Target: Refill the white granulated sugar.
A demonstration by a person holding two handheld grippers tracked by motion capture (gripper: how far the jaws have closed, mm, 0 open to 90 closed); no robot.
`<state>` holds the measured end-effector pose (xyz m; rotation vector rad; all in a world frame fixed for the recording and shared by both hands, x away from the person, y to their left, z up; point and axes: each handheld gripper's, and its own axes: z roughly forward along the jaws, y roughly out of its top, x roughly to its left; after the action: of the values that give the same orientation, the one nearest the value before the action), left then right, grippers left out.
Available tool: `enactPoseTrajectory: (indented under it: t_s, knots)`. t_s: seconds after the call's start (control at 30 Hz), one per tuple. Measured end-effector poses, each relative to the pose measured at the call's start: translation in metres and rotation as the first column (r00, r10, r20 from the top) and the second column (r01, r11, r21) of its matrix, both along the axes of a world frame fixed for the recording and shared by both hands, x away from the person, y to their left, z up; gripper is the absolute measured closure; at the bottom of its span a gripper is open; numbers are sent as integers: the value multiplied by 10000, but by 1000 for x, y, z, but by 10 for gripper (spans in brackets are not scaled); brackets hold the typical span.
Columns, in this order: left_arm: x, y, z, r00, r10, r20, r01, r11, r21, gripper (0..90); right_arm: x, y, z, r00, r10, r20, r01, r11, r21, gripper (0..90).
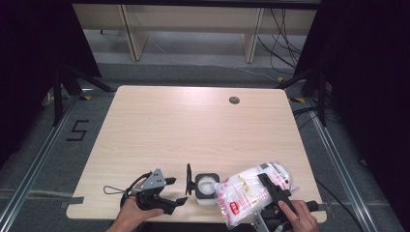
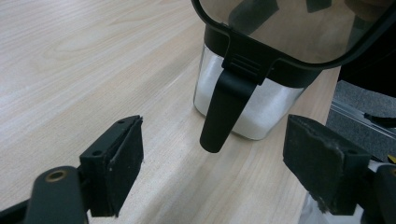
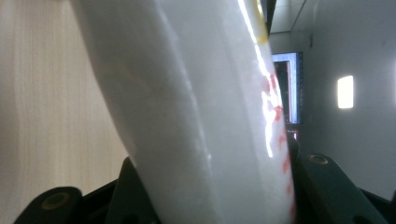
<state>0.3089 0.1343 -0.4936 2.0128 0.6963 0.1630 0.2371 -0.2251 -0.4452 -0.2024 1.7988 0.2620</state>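
Right claw (image 3: pixel 210 196) clamps glossy plastic bag (image 3: pixel 201 93) beside square clear jar (image 1: pixel 205 188)

A large dark figure "5" (image 1: pixel 77 130) is marked on the grey floor to the left of the pale wooden desk (image 1: pixel 193 125). The clear plastic bag of white grains (image 1: pixel 251 191) carries red and yellow print and a small red label near its lower end, but none of it is sharp enough to read.
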Motion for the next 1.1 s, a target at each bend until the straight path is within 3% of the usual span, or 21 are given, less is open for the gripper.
enactPoseTrajectory:
  t_s: [0.07,0.1,0.13,0.2,0.23,0.3,0.33,0.53,0.57,0.63,0.67,0.7,0.77,0.8,0.83,0.87,0.9,0.93,0.97,1.0,1.1]
  knots:
    - [0,0,0,10000,32,20,-31,10000,-32,199,0,0,-1,10000,-14,-87,14,10000,63,585]
    - [-1,0,0,10000,14,-12,-14,10000,-89,199,0,-2,-4,9992,-157,-374,178,9983,558,586]
    - [0,0,0,10000,-20,34,20,10000,-59,199,0,-2,-4,9985,-271,-477,302,9973,668,588]
    - [1,0,0,9996,-174,226,174,9998,2,199,1,-2,-3,9993,-113,-361,134,9982,585,590]
    - [0,0,0,9999,-98,111,98,9999,-27,199,2,-3,0,9997,51,-246,-45,9996,267,593]
    - [-1,0,0,10000,24,0,-24,10000,-89,199,1,-4,-3,9987,-163,-473,198,9970,749,594]
    - [-1,0,0,10000,26,8,-26,10000,-86,199,2,-4,1,9996,98,-249,-91,9995,294,594]
    - [1,0,0,9998,-90,155,89,10000,42,199,2,-5,1,9993,94,-359,-78,9990,446,597]
    - [-1,-1,0,10000,23,9,-23,10000,-86,199,0,-5,-5,9964,-284,-797,386,9909,1291,600]
    - [-1,-1,0,10000,13,6,-13,10000,-65,199,4,-5,1,9980,181,-602,-139,9975,694,601]
    - [-1,-1,0,10000,15,7,-15,10000,-73,199,6,-6,1,9971,266,-714,-210,9967,780,602]
    - [-1,-1,0,10000,30,9,-30,10000,-80,200,4,-8,-4,9932,-68,-1160,261,9859,1652,603]
    - [0,-1,0,10000,7,-28,-7,10000,-52,199,7,-11,-4,9912,-19,-1324,275,9810,1919,608]
    - [-1,-1,0,10000,-12,-33,12,10000,-53,200,8,-12,-3,9899,-7,-1419,284,9807,1935,609]
    - [-1,-1,0,10000,-8,-24,8,10000,-11,199,12,-13,2,9924,307,-1193,-124,9885,1508,611]
    - [-1,-2,0,10000,58,-17,-58,9999,-89,199,11,-16,-1,9870,52,-1606,315,9737,2255,613]
    - [-1,-2,0,10000,57,-57,-57,10000,-38,199,13,-17,2,9866,145,-1622,203,9772,2111,615]
    - [-1,-2,0,10000,57,-57,-57,10000,-38,199,16,-19,1,9846,206,-1738,216,9711,2378,618]
    - [-1,-2,0,10000,27,5,-26,10000,-71,200,16,-21,-2,9742,83,-2255,644,9475,3132,621]
    - [-1,-1,0,10000,-19,-23,19,10000,-50,200,19,-23,-1,9721,214,-2338,574,9439,3251,626]
    - [0,0,0,10000,4,2,-4,10000,22,200,25,-26,-1,9606,307,-2764,817,9189,3859,633]
